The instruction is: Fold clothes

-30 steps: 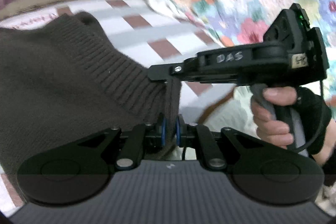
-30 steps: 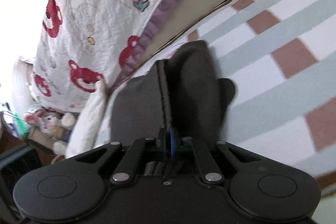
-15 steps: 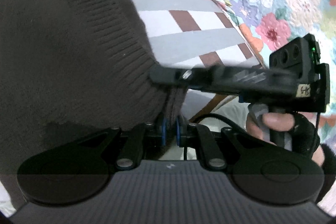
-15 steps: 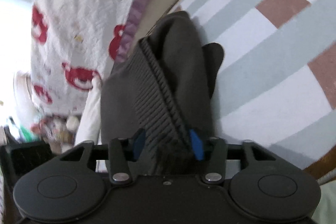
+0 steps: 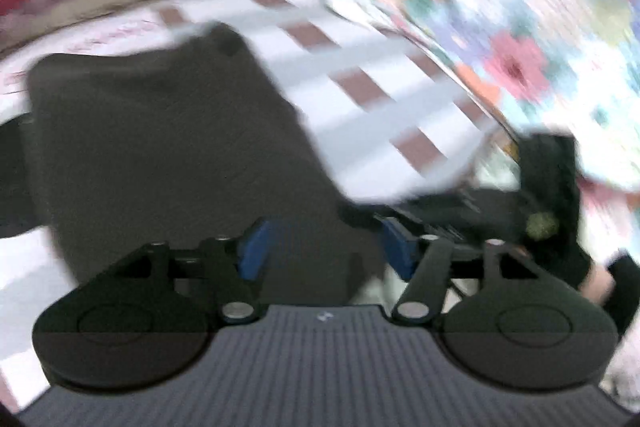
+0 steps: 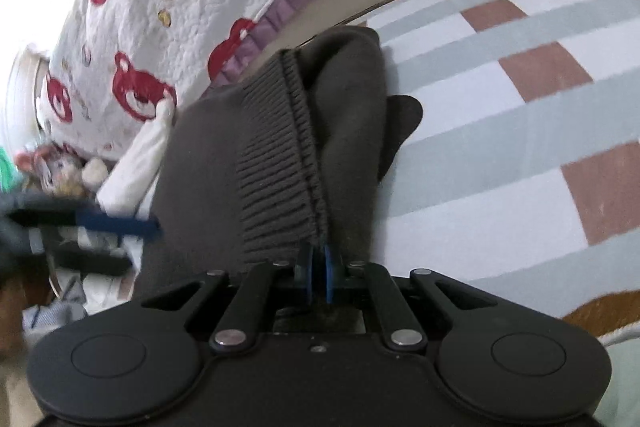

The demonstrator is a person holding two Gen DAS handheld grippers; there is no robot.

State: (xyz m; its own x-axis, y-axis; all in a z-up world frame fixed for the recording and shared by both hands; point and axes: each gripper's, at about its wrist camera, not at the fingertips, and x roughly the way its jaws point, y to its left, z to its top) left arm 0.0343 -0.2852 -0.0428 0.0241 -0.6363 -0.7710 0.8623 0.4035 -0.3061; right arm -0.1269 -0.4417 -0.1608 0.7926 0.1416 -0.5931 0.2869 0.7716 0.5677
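Brown sweater (image 5: 168, 155): folded on checked bed (image 5: 360, 83). Left gripper (image 5: 326, 251): pinching hem 0.5 s ago, now spread, released. Right gripper (image 6: 318, 273): re-closed, pinching ribbed hem (image 6: 276, 163). Fold likely being adjusted.

A motion-blurred view looked along the left hand-held gripper (image 5: 326, 251), its blue-padded fingers (image 5: 252, 253) spread wide apart. Between and beyond them lay a dark brown knitted garment (image 5: 168, 147) on a bed sheet (image 5: 360, 83) checked in white, grey and brown. A floral quilt (image 5: 520, 7) was heaped at the right. The right hand-held gripper (image 5: 460, 211) showed blurred at lower right, held by a hand (image 5: 598, 279).
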